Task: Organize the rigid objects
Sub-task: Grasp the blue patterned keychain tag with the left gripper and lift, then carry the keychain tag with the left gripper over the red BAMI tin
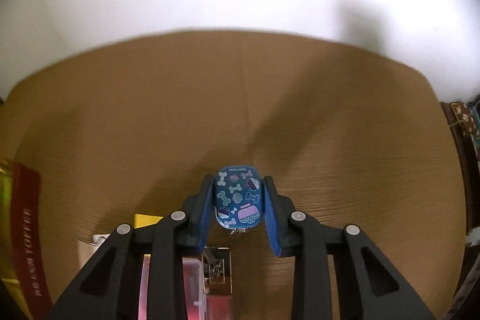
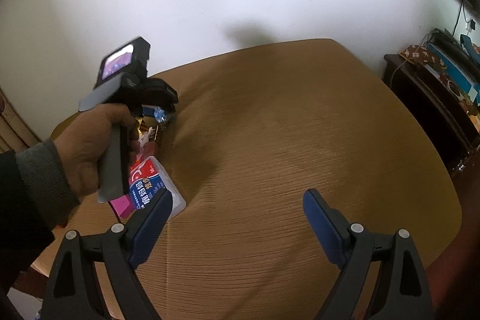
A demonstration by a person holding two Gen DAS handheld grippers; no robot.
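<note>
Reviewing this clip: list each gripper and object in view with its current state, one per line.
left gripper: shut on the blue tin, held above the table.
blue tin: clamped between both pads, patterned face up.
right gripper: open, empty, over bare table.
clear plastic box: lying flat on the table.

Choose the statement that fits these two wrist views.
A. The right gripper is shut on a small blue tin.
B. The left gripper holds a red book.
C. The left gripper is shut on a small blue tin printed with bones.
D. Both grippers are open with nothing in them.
C: in the left wrist view the left gripper pinches the blue tin between its pads, while the right gripper stands open over the bare table.
</note>
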